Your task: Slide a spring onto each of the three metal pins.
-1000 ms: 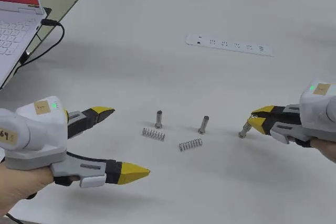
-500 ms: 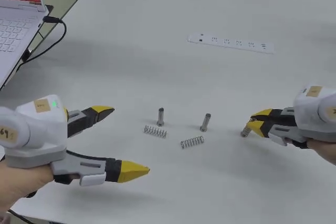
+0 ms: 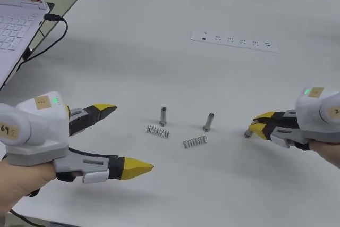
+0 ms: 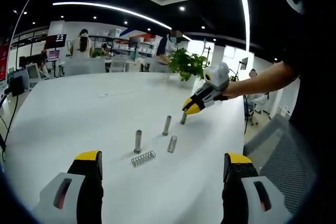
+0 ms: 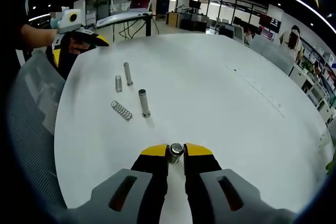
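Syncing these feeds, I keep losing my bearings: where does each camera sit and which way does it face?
Head view: on the headset, looking down at the table; left claw, right claw and hands show.
Left gripper view: on the left claw, facing the right claw across the table; own open jaws at bottom.
Right gripper view: on the right claw, facing back at the left claw; own jaws pinch a third pin.
Shared: both gripper views see two standing pins and two loose springs.
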A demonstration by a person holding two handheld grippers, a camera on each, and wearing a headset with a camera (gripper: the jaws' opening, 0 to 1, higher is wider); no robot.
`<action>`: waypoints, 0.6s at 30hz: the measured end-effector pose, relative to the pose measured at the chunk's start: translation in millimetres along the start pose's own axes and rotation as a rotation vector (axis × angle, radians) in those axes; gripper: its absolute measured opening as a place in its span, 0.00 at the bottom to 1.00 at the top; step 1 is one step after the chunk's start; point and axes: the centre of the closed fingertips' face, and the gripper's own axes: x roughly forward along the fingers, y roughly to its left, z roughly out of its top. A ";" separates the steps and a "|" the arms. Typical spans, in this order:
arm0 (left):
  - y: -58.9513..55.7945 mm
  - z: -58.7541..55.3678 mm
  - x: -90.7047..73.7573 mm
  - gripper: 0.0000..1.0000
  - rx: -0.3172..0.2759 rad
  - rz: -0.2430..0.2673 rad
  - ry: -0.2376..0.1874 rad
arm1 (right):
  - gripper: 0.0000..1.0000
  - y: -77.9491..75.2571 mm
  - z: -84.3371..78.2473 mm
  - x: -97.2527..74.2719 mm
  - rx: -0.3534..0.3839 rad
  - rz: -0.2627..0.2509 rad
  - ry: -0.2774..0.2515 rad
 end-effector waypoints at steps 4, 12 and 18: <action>-0.6 -0.7 0.3 0.93 0.002 -0.001 0.003 | 0.14 -1.6 2.4 -0.7 0.003 -0.010 -0.015; -1.2 -0.5 -0.6 0.93 -0.001 0.001 0.002 | 0.19 -0.8 5.4 -3.3 0.017 -0.011 -0.025; -1.1 0.6 -1.7 0.93 0.004 0.004 0.000 | 0.25 -2.0 12.0 -8.2 0.035 -0.026 -0.055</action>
